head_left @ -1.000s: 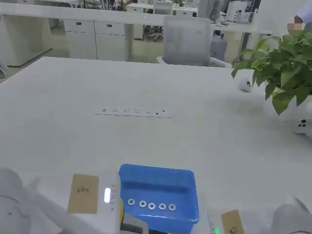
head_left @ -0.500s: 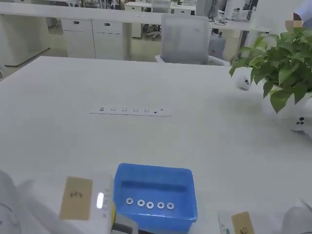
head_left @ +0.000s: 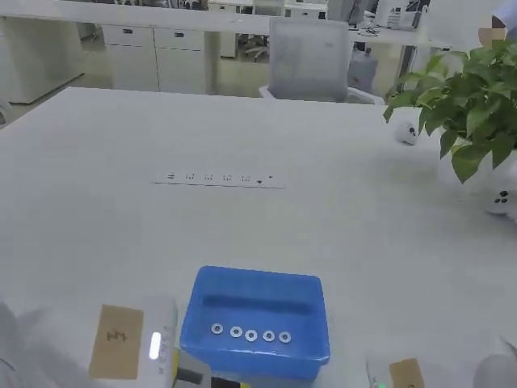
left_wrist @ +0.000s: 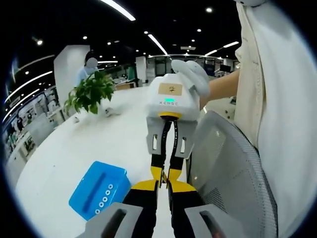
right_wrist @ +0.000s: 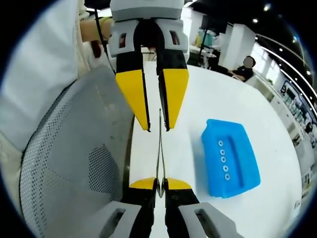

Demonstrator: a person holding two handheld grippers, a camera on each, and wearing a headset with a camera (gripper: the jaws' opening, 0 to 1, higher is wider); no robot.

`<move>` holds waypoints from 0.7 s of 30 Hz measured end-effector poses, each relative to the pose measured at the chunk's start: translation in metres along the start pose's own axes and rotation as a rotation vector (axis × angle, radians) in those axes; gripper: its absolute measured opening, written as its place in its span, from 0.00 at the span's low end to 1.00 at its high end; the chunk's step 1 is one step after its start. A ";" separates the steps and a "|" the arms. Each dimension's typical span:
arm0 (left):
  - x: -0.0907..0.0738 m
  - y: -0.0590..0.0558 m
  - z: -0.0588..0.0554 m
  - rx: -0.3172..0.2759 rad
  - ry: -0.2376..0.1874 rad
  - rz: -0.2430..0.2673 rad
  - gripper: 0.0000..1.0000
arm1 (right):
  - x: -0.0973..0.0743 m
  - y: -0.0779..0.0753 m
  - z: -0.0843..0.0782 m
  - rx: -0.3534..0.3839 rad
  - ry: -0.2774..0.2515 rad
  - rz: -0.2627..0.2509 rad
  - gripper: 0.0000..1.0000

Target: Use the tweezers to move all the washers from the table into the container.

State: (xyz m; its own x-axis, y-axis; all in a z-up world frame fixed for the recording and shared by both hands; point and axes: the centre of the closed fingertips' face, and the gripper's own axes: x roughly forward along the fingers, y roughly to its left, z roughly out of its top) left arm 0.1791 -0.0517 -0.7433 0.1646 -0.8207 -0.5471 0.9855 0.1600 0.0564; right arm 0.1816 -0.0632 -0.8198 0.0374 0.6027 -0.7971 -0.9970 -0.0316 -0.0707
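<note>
Location: five washers point(head_left: 250, 333) in a row inside container point(head_left: 258, 284); none seen loose on counter point(head_left: 242, 121).
Holding: right gripper point(right_wrist: 159, 184) clamped on tweezers point(right_wrist: 159, 148), near the counter edge.
Facing: left gripper point(right_wrist: 157, 129) has jaws narrowly apart, with the tweezers tip between them, no contact seen.
Risk: tweezers may twist or drop past the counter edge if left gripper closes off-centre or right gripper lets go early.
Change: head camera has shifted a bit; container and washers unmoved; both grippers sit lower in head view.
</note>
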 end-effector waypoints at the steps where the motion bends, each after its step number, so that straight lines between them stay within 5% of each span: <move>1: 0.000 0.000 0.000 -0.004 -0.001 0.000 0.05 | 0.000 0.000 0.000 -0.003 0.001 -0.002 0.02; 13: 0.001 -0.001 -0.001 0.001 0.020 -0.013 0.00 | 0.005 0.000 -0.005 0.026 0.015 0.003 0.04; 21: 0.003 0.004 -0.023 0.000 0.101 -0.009 0.00 | 0.017 -0.007 -0.011 0.065 -0.018 -0.002 0.06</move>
State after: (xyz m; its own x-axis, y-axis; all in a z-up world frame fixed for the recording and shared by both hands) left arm 0.1828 -0.0403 -0.7641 0.1503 -0.7628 -0.6289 0.9870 0.1527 0.0507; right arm 0.1895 -0.0616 -0.8399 0.0383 0.6169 -0.7861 -0.9993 0.0211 -0.0321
